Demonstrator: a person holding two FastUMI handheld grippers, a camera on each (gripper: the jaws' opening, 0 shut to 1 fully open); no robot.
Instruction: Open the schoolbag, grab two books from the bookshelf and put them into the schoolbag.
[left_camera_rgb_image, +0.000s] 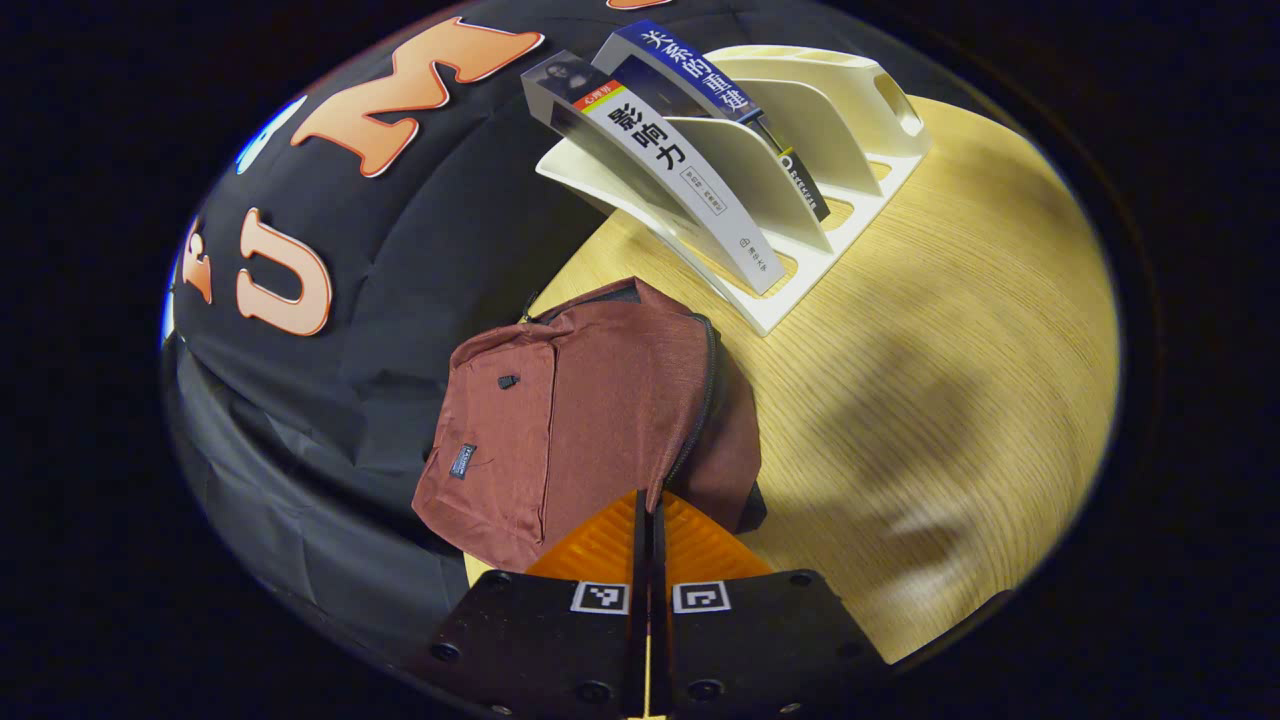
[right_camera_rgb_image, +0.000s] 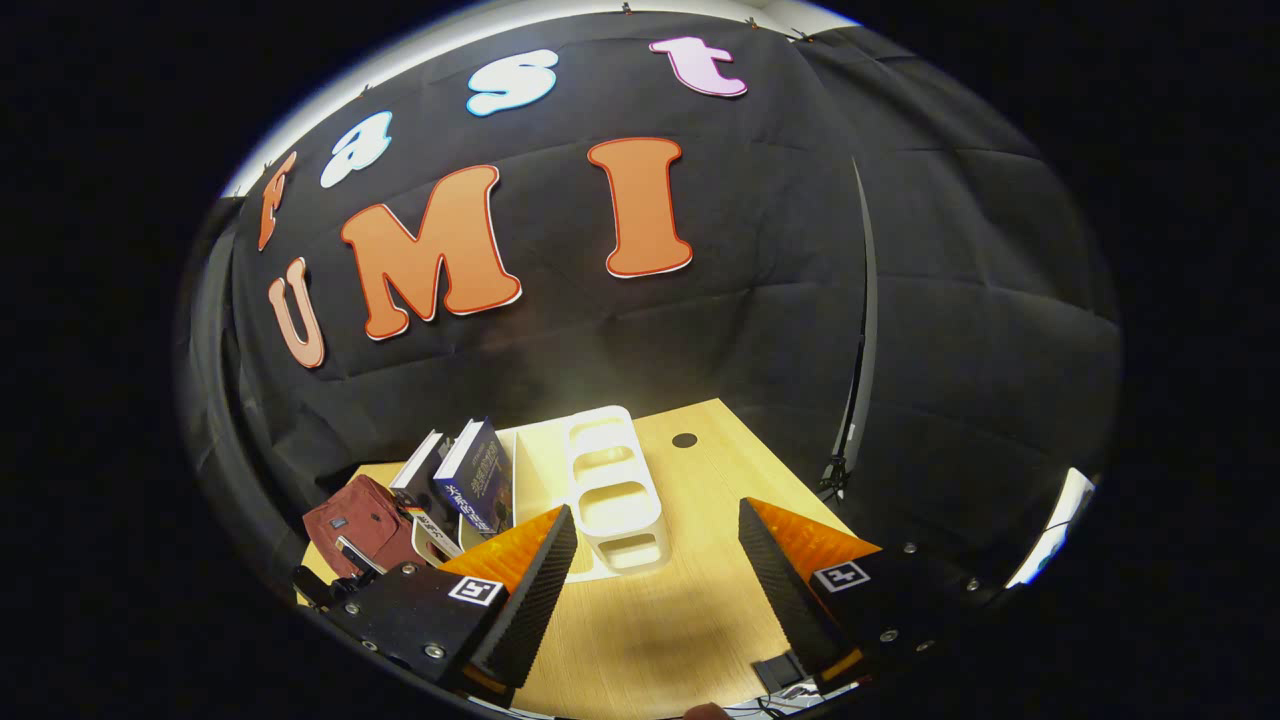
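The maroon schoolbag (left_camera_rgb_image: 590, 420) lies on the wooden table (left_camera_rgb_image: 950, 380), its zipper running down its right side and looking closed. My left gripper (left_camera_rgb_image: 648, 500) is shut, with its fingertips right at the lower end of that zipper; whether they pinch the pull is hidden. Behind the bag stands a white bookshelf (left_camera_rgb_image: 850, 110) holding a white-spined book (left_camera_rgb_image: 680, 160) and a blue book (left_camera_rgb_image: 690, 65), both leaning. In the right gripper view my right gripper (right_camera_rgb_image: 660, 530) hangs open above the table with nothing between its fingers, facing the bookshelf (right_camera_rgb_image: 610, 490). The blue book (right_camera_rgb_image: 478, 468) and schoolbag (right_camera_rgb_image: 355, 520) sit to its left.
Black cloth walls close in the table at the back and left. A small round hole (right_camera_rgb_image: 684, 440) marks the tabletop behind the shelf. A thin stand (right_camera_rgb_image: 850, 440) rises beyond the table's right edge. Bare wood (right_camera_rgb_image: 650, 620) stretches in front of the shelf.
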